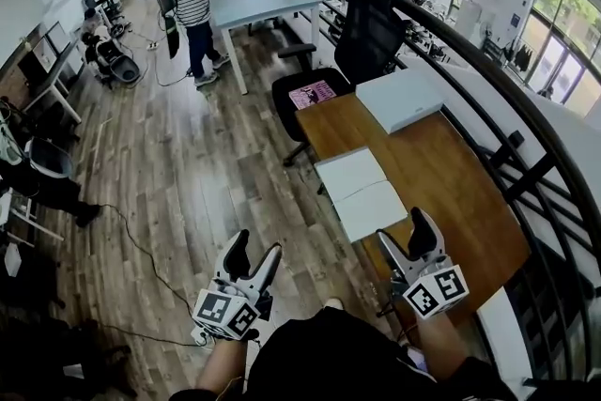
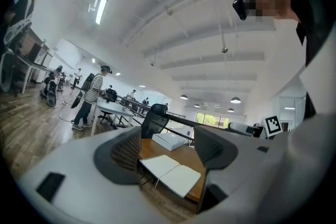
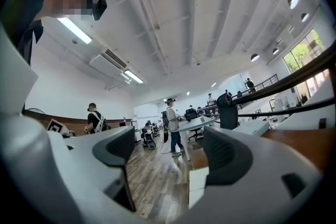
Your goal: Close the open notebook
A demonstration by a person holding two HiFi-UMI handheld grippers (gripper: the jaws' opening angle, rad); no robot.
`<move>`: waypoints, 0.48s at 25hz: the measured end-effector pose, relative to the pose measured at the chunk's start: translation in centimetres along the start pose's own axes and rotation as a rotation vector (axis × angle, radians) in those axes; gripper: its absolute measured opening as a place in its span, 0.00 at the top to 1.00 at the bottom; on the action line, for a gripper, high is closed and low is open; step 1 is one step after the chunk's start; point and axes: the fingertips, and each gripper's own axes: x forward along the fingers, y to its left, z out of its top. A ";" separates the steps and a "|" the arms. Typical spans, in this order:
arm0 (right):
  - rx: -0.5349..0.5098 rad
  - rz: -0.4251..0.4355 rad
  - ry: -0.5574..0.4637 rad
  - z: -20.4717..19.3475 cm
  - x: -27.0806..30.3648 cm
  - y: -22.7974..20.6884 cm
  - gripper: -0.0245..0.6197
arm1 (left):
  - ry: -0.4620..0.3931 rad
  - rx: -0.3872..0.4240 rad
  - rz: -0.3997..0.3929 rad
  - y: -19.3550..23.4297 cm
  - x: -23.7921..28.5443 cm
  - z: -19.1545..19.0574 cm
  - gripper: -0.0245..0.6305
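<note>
The open notebook lies flat with blank white pages on the near left part of the wooden desk. In the left gripper view the notebook shows between the jaws, some way ahead. My left gripper is open over the floor, left of the desk, with nothing in it. Over the desk's near edge my right gripper is open too, just short of the notebook. Part of the notebook shows low in the right gripper view.
A closed white box rests on the desk's far end. A black office chair stands behind the desk. A dark railing runs along the desk's right side. A person in a striped shirt stands by a far white table.
</note>
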 end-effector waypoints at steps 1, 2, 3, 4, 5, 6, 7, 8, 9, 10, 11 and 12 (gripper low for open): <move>0.007 -0.002 0.001 0.0 0.0 -0.6 0.33 | 0.002 -0.001 0.000 -0.2 0.5 -0.2 0.50; 0.016 -0.001 0.001 0.1 0.1 -1.1 0.34 | 0.004 -0.002 -0.002 -0.4 1.1 -0.3 0.50; 0.024 0.002 0.002 0.1 0.3 -1.6 0.34 | 0.007 -0.004 -0.006 -0.7 1.6 -0.5 0.50; 0.030 0.007 0.004 0.1 0.5 -2.0 0.34 | 0.012 -0.009 -0.008 -1.0 2.1 -0.7 0.50; 0.032 0.012 0.009 0.1 0.7 -2.4 0.34 | 0.021 -0.014 -0.009 -1.4 2.6 -1.1 0.50; 0.032 0.015 0.015 0.0 0.9 -2.8 0.34 | 0.030 -0.018 -0.008 -1.7 3.1 -1.5 0.50; 0.033 0.016 0.020 -0.1 1.0 -3.3 0.34 | 0.040 -0.020 -0.007 -2.0 3.7 -1.9 0.50; 0.038 0.015 0.023 -0.2 1.2 -3.8 0.34 | 0.049 -0.022 -0.008 -2.2 4.1 -2.2 0.50; 0.046 0.013 0.025 -0.2 1.2 -4.2 0.34 | 0.057 -0.024 -0.010 -2.4 4.5 -2.4 0.50; 0.052 0.010 0.027 -0.2 1.3 -4.6 0.34 | 0.064 -0.022 -0.015 -2.5 4.9 -2.5 0.50; 0.055 0.008 0.029 -0.3 1.3 -4.9 0.35 | 0.070 -0.016 -0.020 -2.6 5.2 -2.5 0.50; 0.055 0.005 0.033 -0.3 1.5 -5.3 0.35 | 0.075 -0.007 -0.024 -2.6 5.6 -2.4 0.50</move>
